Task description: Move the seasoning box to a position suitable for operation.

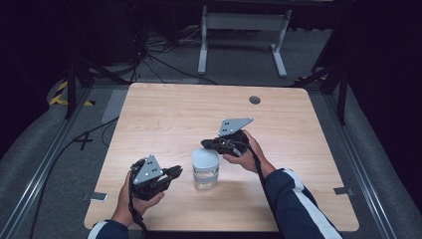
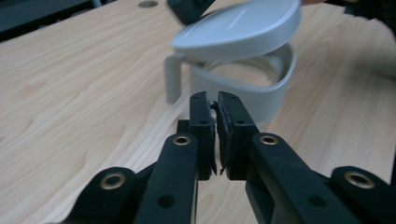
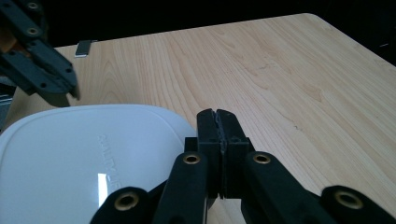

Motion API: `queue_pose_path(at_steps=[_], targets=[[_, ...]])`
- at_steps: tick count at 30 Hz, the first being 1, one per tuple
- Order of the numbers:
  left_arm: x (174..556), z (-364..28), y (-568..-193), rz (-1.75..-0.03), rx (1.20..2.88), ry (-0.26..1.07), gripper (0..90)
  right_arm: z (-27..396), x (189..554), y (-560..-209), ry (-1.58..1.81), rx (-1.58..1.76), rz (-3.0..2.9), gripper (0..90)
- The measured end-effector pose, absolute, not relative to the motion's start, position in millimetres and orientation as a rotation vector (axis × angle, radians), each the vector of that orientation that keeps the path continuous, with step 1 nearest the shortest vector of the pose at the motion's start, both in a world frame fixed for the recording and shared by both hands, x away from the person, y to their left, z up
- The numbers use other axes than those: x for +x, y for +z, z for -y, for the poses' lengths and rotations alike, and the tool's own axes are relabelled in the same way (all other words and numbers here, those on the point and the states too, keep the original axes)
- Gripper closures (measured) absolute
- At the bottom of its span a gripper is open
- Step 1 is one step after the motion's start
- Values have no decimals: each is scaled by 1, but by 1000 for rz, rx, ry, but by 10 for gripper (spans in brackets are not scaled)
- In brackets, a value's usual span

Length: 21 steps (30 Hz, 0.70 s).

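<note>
Jar (image 1: 205, 174) is sitting near the table's (image 1: 164, 112) near edge, about midway between your two hands, with its pale lid (image 1: 205, 158) on top. In the left gripper view the lid is tilting up off the rim on one side, a latch flap hanging down at the left, so it looks as if you are working on the lid, though I can't say whether opening or closing it. Your left gripper (image 1: 175, 171) is pointing at the jar from just left of it, jaws clenched on nothing. Your right gripper (image 1: 208, 144) is hovering at the lid's far right edge, jaws also pressed together and empty. Next you are probably needing to free a jaw pair and catch the lid's edge or a latch.
</note>
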<state>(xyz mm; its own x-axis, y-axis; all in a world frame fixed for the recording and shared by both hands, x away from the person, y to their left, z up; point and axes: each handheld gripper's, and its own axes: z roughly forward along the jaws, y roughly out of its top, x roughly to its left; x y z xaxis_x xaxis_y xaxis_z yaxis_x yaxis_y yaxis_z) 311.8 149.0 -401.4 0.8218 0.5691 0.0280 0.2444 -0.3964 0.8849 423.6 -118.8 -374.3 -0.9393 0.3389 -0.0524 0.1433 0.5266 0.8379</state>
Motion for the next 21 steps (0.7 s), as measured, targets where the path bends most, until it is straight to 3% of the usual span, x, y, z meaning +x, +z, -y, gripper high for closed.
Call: queue_pose_path(at_steps=[4, 21], targets=[[310, -133, -398, -562, 2010, 389, 891, 119, 424, -374, 1374, 411, -2558, 898], [314, -119, -397, -548, 2005, 371, 894, 119, 425, -375, 1369, 415, -2560, 897]])
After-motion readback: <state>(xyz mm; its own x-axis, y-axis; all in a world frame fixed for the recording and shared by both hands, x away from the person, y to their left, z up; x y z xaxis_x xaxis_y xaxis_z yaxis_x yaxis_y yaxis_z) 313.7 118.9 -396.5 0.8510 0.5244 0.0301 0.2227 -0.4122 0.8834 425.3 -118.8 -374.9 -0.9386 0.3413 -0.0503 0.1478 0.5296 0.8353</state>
